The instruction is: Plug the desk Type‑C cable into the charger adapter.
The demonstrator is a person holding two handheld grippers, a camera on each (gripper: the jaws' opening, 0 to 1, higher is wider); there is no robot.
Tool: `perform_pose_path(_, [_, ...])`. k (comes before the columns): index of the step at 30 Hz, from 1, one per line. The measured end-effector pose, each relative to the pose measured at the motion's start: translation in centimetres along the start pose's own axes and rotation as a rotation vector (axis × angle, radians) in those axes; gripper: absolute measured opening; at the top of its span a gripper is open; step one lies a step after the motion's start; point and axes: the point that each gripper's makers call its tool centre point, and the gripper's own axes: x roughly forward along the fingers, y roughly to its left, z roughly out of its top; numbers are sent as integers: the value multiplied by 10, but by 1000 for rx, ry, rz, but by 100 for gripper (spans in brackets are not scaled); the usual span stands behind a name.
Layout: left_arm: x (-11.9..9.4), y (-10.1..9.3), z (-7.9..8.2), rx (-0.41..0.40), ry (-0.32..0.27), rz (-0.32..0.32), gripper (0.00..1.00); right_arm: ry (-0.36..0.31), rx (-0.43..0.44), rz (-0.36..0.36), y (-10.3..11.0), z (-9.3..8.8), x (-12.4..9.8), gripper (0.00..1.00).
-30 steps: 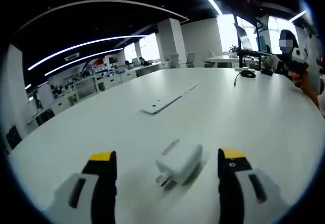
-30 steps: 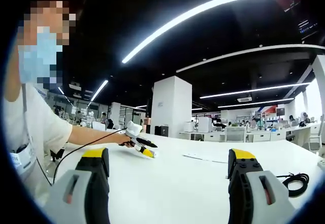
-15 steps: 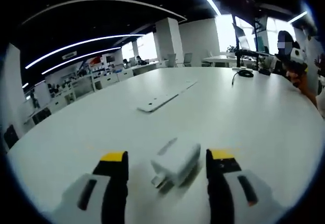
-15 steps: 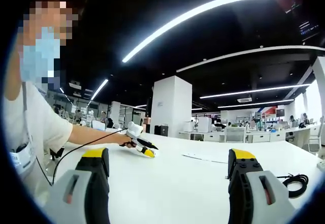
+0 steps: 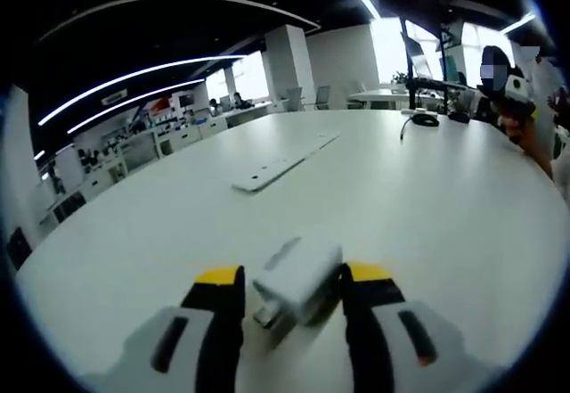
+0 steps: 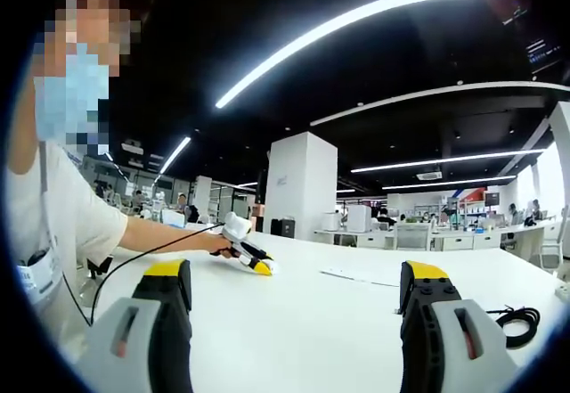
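Left gripper (image 5: 289, 288) at the charger (image 5: 296, 279); right gripper (image 6: 295, 286) idle over the table (image 6: 294, 322).

Lower middle of the left gripper view: white charger lies on the table, jaws narrow and just beside both its sides, contact unclear, probably to steady it for plugging. Its prongs point toward the camera. Right gripper jaws are wide, holding nothing, presumably free to fetch the cable (image 6: 514, 315), coiled black at the lower right of the right gripper view. The same cable (image 5: 419, 120) sits upper right in the left gripper view, well apart from the charger.
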Motion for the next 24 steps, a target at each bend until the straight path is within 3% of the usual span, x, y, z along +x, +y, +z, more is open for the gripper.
perform_pose_path(13, [-4,-5,5,16,-9,-7,37,-1,1,0,0,1,0,100])
perform_pose_path(24, [-13,-11,4,9,-9,-20,27,3,-4,6,1,0,0,100])
